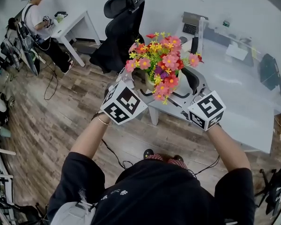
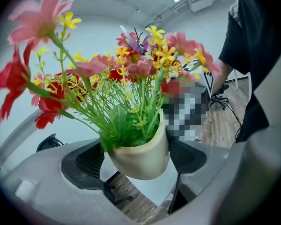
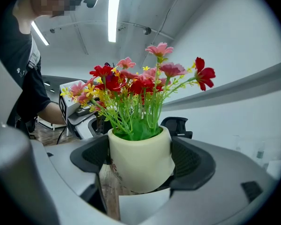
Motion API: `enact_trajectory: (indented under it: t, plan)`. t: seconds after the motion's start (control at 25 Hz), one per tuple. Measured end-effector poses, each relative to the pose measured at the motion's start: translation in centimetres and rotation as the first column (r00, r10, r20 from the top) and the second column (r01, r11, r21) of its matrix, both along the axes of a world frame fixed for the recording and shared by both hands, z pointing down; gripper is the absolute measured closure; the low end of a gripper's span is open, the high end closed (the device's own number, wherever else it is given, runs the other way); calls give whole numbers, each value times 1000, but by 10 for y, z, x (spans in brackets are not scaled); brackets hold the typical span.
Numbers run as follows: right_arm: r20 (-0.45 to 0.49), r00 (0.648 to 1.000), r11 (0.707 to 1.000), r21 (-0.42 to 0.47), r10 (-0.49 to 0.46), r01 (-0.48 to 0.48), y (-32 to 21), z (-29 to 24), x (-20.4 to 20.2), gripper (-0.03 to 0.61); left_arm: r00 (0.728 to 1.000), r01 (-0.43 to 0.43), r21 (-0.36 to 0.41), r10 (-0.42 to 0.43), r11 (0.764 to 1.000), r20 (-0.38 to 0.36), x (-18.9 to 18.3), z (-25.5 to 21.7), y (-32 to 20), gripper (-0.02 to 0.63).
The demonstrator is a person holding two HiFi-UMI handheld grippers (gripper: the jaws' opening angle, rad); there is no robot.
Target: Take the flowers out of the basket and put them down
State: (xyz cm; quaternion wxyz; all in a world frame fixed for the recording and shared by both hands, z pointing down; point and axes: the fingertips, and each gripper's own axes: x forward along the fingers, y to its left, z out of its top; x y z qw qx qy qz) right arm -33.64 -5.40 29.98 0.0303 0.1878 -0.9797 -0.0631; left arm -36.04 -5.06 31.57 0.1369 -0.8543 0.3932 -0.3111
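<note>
I've got the flowers (image 1: 159,62) standing upright in their cream pot (image 2: 141,159), held aloft. My left hand-held gripper (image 2: 139,151) and right hand-held gripper (image 3: 140,156) each clamp the pot between them. The desk (image 1: 253,102) lies below, far-right.

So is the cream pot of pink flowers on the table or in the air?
Up in the air: the left gripper and right gripper clamp the cream pot, floor showing beneath.

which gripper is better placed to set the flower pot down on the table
Right, likely. The right gripper has the pot upright and square between its jaws, pads on its middle. The left gripper also clamps it, but there the pot sits tilted, held near the rim.
</note>
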Motion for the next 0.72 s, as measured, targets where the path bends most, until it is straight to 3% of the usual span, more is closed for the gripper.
enact_trajectory:
  t: [0.72]
  plan:
    - [5,996,995,-39,94,-93,-18,24,-7,161,995,-99,-31,99,995,-7,-6,23,-20,172]
